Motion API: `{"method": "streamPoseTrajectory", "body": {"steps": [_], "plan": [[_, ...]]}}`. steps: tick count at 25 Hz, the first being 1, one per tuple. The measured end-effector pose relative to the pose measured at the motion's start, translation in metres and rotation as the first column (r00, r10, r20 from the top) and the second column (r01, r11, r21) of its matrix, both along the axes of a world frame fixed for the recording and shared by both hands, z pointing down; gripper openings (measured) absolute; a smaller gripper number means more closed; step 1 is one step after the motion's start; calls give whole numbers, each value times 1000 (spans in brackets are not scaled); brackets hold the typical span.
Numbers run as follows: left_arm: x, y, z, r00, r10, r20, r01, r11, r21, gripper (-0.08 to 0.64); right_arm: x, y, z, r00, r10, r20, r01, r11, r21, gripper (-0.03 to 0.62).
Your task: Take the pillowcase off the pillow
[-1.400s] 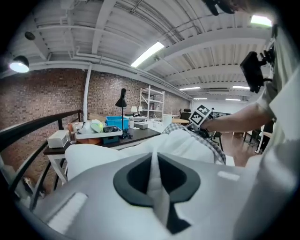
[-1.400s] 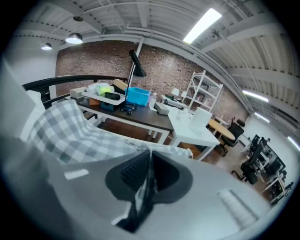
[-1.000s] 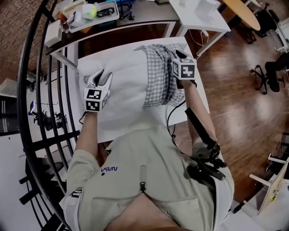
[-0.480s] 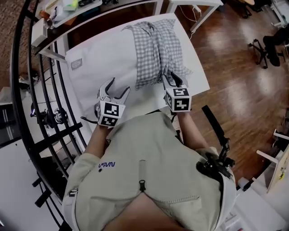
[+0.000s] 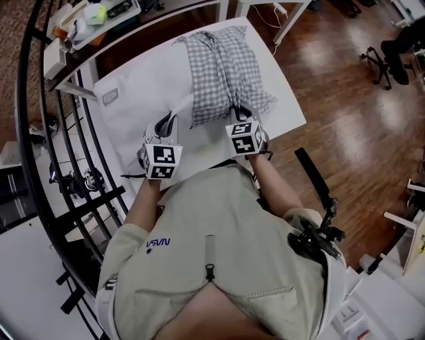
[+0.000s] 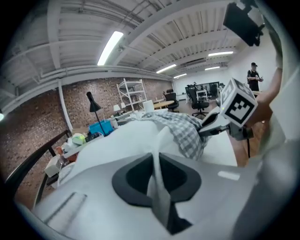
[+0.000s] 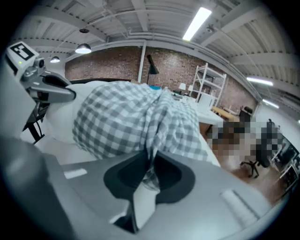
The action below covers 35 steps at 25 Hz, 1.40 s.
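A white pillow [image 5: 143, 89] lies on the white table [image 5: 292, 113], its right end inside a bunched grey-checked pillowcase [image 5: 222, 70]. My left gripper [image 5: 167, 123] is at the pillow's near edge. In the left gripper view its jaws [image 6: 157, 157] are closing and pinch a fold of the white pillow [image 6: 122, 140]. My right gripper [image 5: 240, 114] is at the pillowcase's near hem. In the right gripper view its jaws [image 7: 151, 163] are closing and pinch the checked pillowcase [image 7: 122, 124]. Each gripper shows in the other's view, the right gripper [image 6: 220, 124] and the left gripper [image 7: 49, 89].
A black curved railing [image 5: 40, 133] runs along the left. A cluttered tray [image 5: 93, 16] stands on a bench beyond the table. Wooden floor [image 5: 345, 99] lies to the right, with an office chair [image 5: 398, 50] at the far right.
The left jaws, wide apart half a second ago, have closed on the pillow's edge. The right gripper has moved up to the pillowcase hem and closed on it.
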<state>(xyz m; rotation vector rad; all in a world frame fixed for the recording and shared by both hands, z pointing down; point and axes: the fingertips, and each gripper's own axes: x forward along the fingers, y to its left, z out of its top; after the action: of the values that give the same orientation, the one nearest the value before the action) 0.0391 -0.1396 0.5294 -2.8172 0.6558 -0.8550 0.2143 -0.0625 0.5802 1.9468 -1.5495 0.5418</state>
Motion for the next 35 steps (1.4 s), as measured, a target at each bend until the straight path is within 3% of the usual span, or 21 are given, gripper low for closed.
{"method": "streamPoseTrajectory", "body": {"steps": [3,6,10,14,19,23,26,29,32,35], "plan": [[-1,-17,-51,993,-29,-114,35,998,52,29,28,3,-37,995,76,-70,-71,995,76,33],[-11,-32,-79,977,-67,-200,75,997,30,26,62,9,-62,978,166,-123,-150,980,130,21],[-26,-34,-78,970,-90,-225,91,996,-5,20,101,27,-63,952,277,-132,-261,957,122,11],[-31,-17,-44,972,-109,-210,92,992,-90,18,118,45,-23,939,331,-92,-330,944,22,8],[-33,7,8,981,-130,-143,96,971,-221,18,108,66,31,954,296,-44,-300,944,-138,8],[-24,14,12,990,-98,-105,73,974,-214,28,104,68,38,965,263,2,-259,953,-158,17],[-19,26,-2,994,-69,-86,47,970,-240,63,98,71,20,972,232,44,-221,959,-178,66],[-16,38,-39,992,-42,-118,13,973,-230,87,92,65,-25,983,179,45,-173,979,-113,103],[-9,29,-84,976,-51,-211,22,990,-137,34,85,36,-80,992,120,41,-122,992,36,103],[8,3,-100,973,-55,-222,43,997,-56,54,80,-4,-104,999,25,39,-29,992,119,103]]}}
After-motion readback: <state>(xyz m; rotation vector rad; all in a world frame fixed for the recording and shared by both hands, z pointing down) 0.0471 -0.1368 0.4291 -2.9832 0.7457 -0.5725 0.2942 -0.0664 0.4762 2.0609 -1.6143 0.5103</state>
